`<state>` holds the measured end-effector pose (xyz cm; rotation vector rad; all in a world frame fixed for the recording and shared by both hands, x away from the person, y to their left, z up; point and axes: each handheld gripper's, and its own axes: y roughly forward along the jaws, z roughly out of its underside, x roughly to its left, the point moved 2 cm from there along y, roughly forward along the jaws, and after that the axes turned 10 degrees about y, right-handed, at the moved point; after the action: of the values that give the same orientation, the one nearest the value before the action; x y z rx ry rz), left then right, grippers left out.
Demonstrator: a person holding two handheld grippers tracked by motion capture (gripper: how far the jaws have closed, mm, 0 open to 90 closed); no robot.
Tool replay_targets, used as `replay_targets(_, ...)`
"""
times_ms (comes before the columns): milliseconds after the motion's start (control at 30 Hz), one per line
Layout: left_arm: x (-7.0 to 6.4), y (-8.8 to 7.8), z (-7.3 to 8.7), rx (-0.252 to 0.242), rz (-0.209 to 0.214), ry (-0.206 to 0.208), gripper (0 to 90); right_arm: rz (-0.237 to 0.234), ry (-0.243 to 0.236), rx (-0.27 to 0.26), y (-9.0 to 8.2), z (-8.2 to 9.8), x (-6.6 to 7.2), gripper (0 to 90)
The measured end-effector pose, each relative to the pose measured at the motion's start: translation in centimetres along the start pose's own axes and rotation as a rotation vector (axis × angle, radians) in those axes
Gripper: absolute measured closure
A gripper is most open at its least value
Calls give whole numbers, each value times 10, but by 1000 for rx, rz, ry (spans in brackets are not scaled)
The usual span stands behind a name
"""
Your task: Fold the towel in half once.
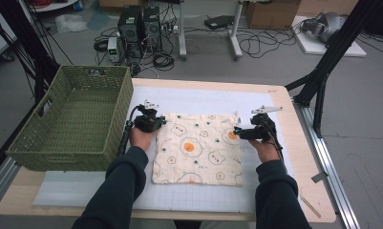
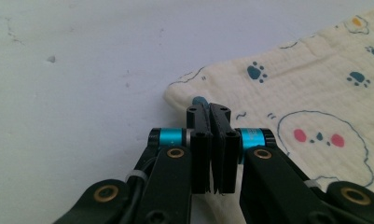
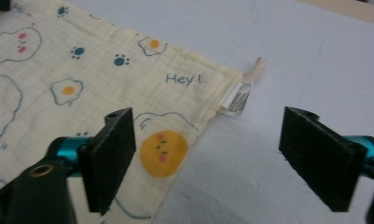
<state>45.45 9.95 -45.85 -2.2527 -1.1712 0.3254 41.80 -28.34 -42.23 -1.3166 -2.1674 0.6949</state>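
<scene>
Your left gripper point(image 2: 211, 116) is clamped on the far-left corner of the soft, limp cloth point(image 1: 198, 148) lying flat beside the green basket point(image 1: 72, 119), so bring your wide-open, empty right gripper point(image 3: 205, 156) onto the tagged far-right corner.

Cream egg-print cloth point(image 1: 198, 149) lies flat and spread on the table.

On the tabletop point(image 1: 294, 143) a cream printed cloth point(image 1: 198, 149) lies flat, the left gripper point(image 1: 161, 120) at its far-left corner, the right gripper point(image 1: 237, 130) at its right edge, a green basket point(image 1: 74, 119) left.
</scene>
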Motion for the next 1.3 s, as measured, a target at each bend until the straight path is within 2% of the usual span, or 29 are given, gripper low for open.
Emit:
replay_targets(133,2,-2,0,-9,4,-16,866,-9,3,-4,16,-2,-3,400)
replay_targets(233,2,-2,0,-13,5,-17,866,13,12,16,27,-1,-7,458)
replay_targets(333,3,-2,0,-12,11,-14,866,15,29,43,37,0,-9,477)
replay_targets(433,4,-2,1,-15,16,-24,866,10,14,34,41,-2,-6,497)
replay_targets(533,4,-3,1,-20,17,-30,866,9,9,52,47,-5,-2,518)
replay_targets(633,4,-3,1,-18,21,-31,866,45,-29,98,55,-5,1,624)
replay_targets(733,6,-4,3,-21,26,-33,866,8,-9,93,57,-5,2,760)
replay_targets(767,6,-4,3,-20,25,-35,866,-11,-11,98,56,-5,2,841)
replay_targets(800,8,-5,4,-24,25,-42,867,-26,-22,105,56,-5,3,876)
replay_targets(900,8,-9,1,-38,10,-43,868,-2,-78,117,56,-7,7,886)
replay_targets(967,7,-13,-4,-69,-13,-30,869,25,-78,102,54,-9,6,887)
replay_targets(1067,7,-18,-12,-129,-45,-24,870,41,-60,43,48,-13,3,887)
replay_targets(1133,7,-20,-17,-135,-45,-15,871,38,-51,7,43,-17,1,887)
replay_targets(1233,6,-24,-25,-171,-55,-9,870,47,-50,-42,38,-20,-1,887)
replay_targets(1300,6,-26,-26,-174,-51,-14,870,37,-33,-52,35,-21,0,887)
